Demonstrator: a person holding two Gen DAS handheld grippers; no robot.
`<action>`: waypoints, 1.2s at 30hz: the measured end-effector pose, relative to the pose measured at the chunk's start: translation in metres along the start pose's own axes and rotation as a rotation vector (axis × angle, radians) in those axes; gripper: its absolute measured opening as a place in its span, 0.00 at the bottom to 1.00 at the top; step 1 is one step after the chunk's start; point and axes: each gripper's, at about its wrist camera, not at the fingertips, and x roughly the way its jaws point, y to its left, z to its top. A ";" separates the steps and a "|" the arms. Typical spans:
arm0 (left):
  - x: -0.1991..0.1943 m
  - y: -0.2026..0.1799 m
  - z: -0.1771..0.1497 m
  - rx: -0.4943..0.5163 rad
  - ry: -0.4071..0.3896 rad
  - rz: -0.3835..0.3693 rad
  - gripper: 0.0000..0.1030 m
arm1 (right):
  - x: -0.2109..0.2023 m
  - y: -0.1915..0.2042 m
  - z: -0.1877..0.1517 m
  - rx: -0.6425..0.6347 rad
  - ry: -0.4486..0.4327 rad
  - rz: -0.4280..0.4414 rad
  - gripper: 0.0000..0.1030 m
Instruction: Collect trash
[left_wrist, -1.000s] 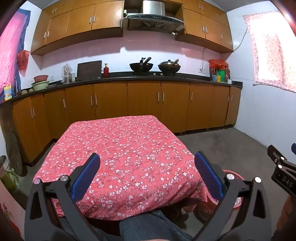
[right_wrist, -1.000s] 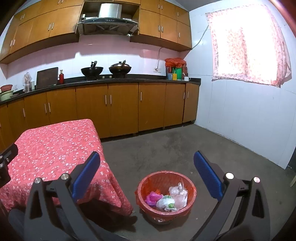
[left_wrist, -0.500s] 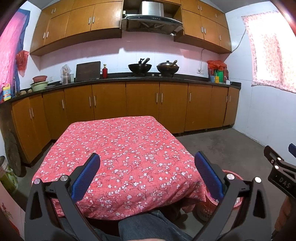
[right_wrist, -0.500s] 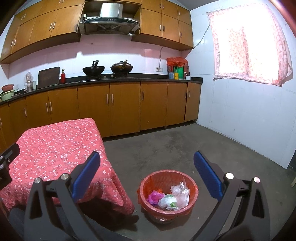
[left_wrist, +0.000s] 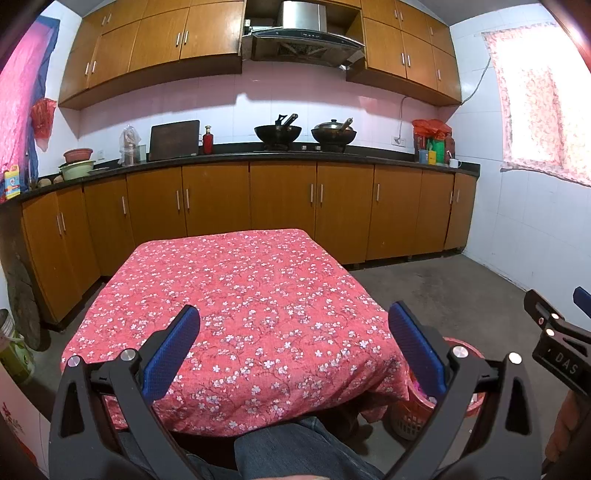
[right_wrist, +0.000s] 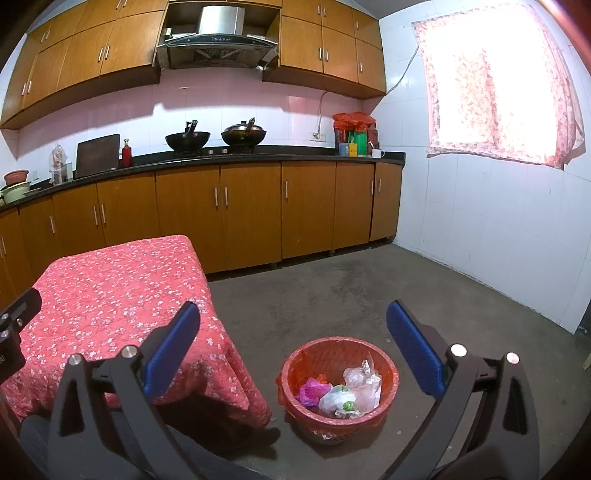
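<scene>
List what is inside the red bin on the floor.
The red bin holds a pink bag, a white bag with green and clear crumpled plastic. Anything beneath them is covered.

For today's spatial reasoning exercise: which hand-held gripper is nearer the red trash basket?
Right. The right hand-held gripper hangs open just above the red trash basket; the left hand-held gripper is over the table, beside it.

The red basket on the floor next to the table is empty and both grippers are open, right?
Not quite. The red basket holds crumpled bags, as the right wrist view shows. It does sit on the floor beside the table, and both grippers are open.
</scene>
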 end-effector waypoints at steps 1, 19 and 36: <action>0.000 0.000 0.000 0.000 0.000 0.000 0.98 | 0.000 0.000 0.001 0.000 0.001 0.000 0.96; 0.000 -0.002 -0.001 -0.002 0.005 -0.003 0.98 | 0.002 0.000 -0.002 0.000 0.004 0.010 0.96; 0.000 -0.002 -0.001 -0.004 0.009 -0.005 0.98 | 0.002 0.000 -0.002 0.001 0.004 0.011 0.96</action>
